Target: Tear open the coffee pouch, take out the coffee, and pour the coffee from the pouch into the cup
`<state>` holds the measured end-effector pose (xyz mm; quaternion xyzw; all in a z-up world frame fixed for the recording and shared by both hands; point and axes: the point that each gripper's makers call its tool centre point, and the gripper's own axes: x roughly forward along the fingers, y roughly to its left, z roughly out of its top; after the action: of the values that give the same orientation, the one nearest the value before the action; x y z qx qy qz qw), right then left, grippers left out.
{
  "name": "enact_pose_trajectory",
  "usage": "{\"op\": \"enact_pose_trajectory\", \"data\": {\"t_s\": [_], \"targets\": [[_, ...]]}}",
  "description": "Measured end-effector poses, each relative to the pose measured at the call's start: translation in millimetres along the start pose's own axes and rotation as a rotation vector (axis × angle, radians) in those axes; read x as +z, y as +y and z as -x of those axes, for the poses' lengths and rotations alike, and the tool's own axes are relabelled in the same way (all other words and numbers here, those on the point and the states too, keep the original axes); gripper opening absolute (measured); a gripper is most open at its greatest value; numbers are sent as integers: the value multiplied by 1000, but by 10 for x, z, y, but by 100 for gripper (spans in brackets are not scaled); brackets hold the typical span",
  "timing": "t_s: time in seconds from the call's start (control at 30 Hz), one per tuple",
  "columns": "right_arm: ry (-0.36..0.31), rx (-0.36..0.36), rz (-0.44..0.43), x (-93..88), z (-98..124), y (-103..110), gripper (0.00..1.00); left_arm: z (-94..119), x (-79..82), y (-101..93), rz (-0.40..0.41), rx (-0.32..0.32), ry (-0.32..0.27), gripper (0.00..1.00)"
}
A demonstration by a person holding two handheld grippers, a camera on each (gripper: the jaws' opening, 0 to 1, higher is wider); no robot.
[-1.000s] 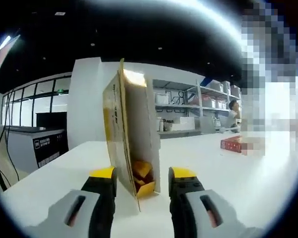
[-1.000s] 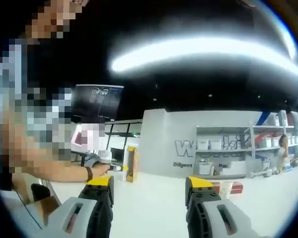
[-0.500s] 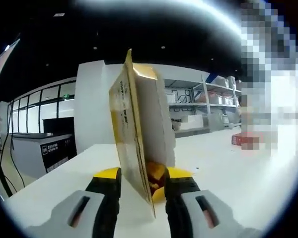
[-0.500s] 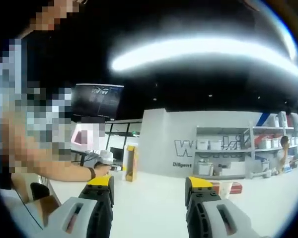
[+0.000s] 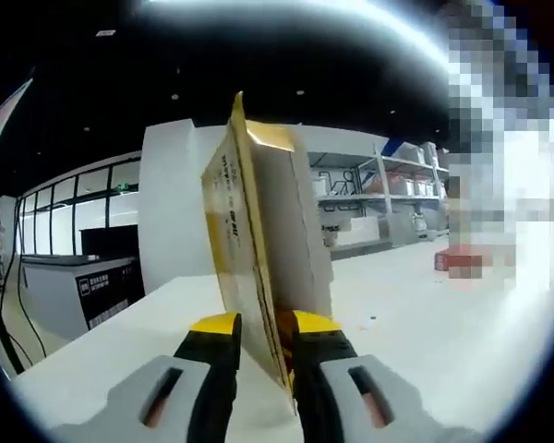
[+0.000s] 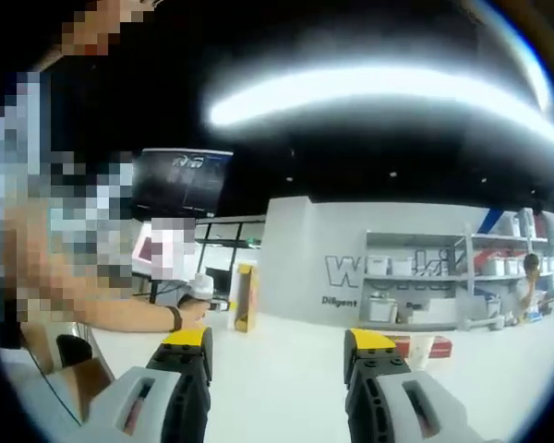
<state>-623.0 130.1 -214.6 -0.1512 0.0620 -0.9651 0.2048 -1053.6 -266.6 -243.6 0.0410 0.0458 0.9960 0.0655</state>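
Left gripper pinches upright coffee pouch, apparently near its base.

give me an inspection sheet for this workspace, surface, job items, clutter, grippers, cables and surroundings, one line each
Surface: white table, bare around the pouch.
Job's things: yellow coffee pouch standing upright, edge-on between the left jaws; it also shows far off in the right gripper view. Cup: too small to pick out.
Clutter: red box far back on the table.
Grippers: left gripper shut on the pouch's lower edge; right gripper open, holding nothing.
Cables: dark cables hanging at the left edge.
Surroundings: shelving with bins, white wall with lettering, dark ceiling with a light strip.
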Motion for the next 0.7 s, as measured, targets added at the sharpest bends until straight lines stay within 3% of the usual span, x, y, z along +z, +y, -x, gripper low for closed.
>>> {"op": "enact_pose_trajectory", "data": {"t_s": [0.33,0.7], "targets": [[9,22,10,4,-83,141,57,-10,65,-49,-24,-21,-32,9],[-9,95,10,29,-408,397,57,12,90,-111,-9,-38,-40,9]]}}
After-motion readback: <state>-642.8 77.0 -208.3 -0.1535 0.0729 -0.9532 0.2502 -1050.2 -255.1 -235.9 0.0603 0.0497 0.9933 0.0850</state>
